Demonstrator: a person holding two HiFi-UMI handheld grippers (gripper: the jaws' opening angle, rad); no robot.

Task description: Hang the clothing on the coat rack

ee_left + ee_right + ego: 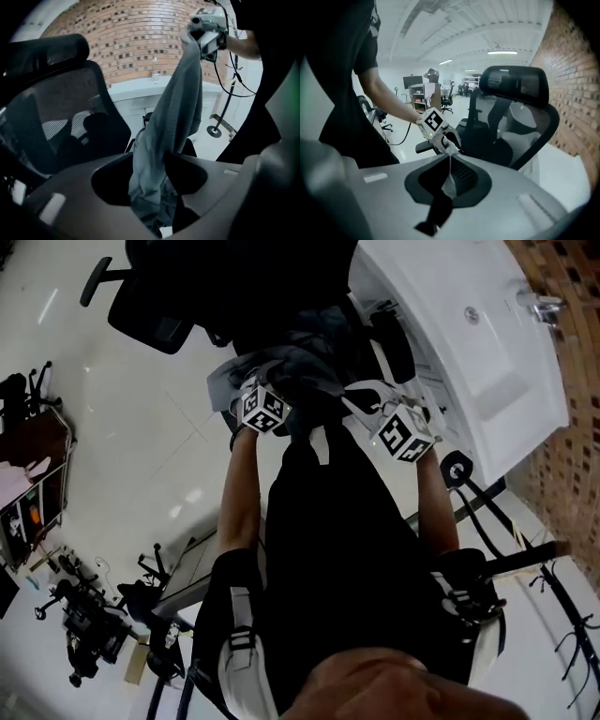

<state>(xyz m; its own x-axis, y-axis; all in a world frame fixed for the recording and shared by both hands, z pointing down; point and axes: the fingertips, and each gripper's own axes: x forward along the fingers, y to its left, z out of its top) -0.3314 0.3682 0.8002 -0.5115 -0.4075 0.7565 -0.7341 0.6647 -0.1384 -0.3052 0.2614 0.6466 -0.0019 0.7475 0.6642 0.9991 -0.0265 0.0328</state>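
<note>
Holding grey garment (180,108) between left gripper (149,171), right gripper (448,174), near office chair (56,117).

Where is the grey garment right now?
In the head view the grey garment sits top centre, stretched between the left gripper and the right gripper, both clamped on it, right by the black office chair.

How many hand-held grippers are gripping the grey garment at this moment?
2. The left hand-held gripper clamps a bunched end of the grey garment; the right hand-held gripper pinches the other end. It stretches between them.
</note>
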